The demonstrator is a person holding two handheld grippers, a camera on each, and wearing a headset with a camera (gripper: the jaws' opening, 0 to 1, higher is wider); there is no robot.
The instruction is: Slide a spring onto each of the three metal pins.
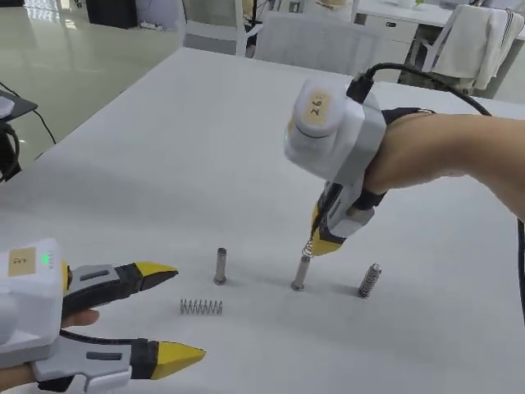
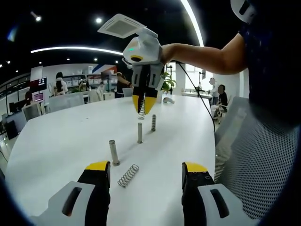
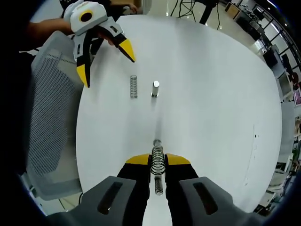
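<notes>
Three metal pins stand in a row on the white table (image 1: 205, 148). The left pin (image 1: 220, 267) (image 2: 114, 152) is bare. A spring sits on the right pin (image 1: 370, 280) (image 2: 153, 122). My right gripper (image 1: 320, 242) (image 3: 158, 159) hangs over the middle pin (image 1: 301, 272) (image 2: 139, 133), shut on a spring (image 3: 158, 162) (image 2: 141, 109) whose lower end is at the pin's top. A loose spring (image 1: 201, 307) (image 2: 128, 175) lies flat near the left pin. My left gripper (image 1: 189, 312) (image 2: 146, 167) is open just short of it, holding nothing.
A grey mesh chair (image 2: 254, 155) (image 3: 47, 122) stands at the near table edge. White chairs (image 1: 312, 41) line the far side. The table beyond the pins is bare. People sit at desks far back in the left gripper view.
</notes>
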